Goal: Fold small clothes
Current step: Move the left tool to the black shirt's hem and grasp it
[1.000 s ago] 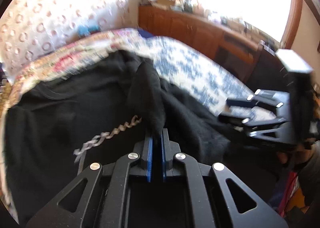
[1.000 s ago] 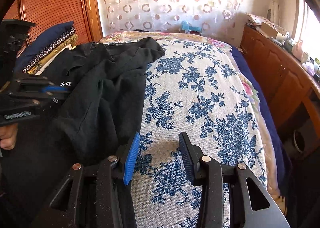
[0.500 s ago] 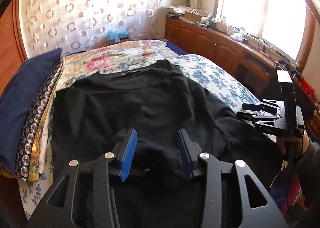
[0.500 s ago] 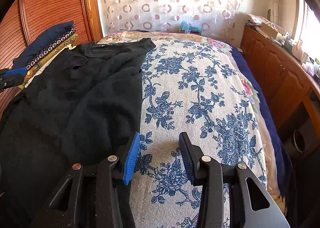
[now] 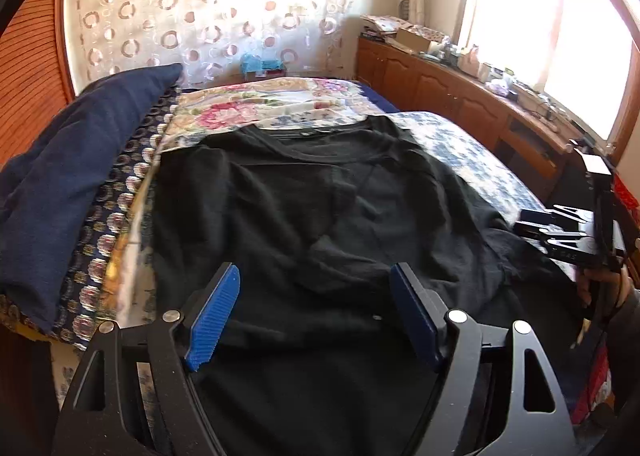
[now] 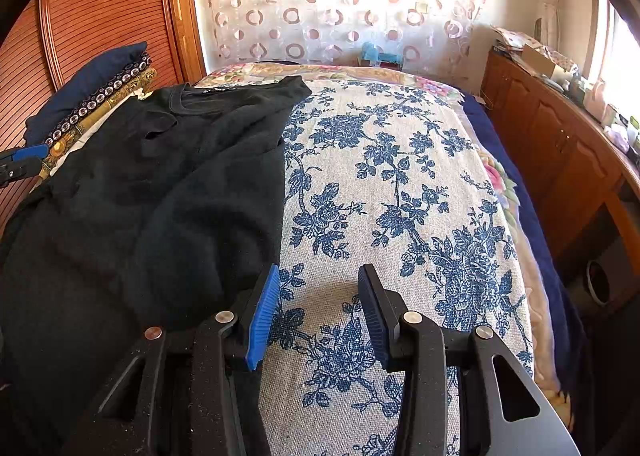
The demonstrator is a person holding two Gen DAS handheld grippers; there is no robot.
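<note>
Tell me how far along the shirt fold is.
Done: the black shirt lies spread on the floral bedspread, collar far. In hand: nothing; the left gripper, jaws just opened, and the right gripper are both empty. Left: every fold, plus smoothing wrinkles.

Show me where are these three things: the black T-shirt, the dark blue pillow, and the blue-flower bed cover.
Black cotton T-shirt [image 5: 320,191]: left wrist view, middle of its chest.
Dark blue fabric pillow [image 5: 76,159]: left wrist view, its broad top face.
White bed cover with blue flower print [image 6: 392,183]: right wrist view, bare middle part.
</note>
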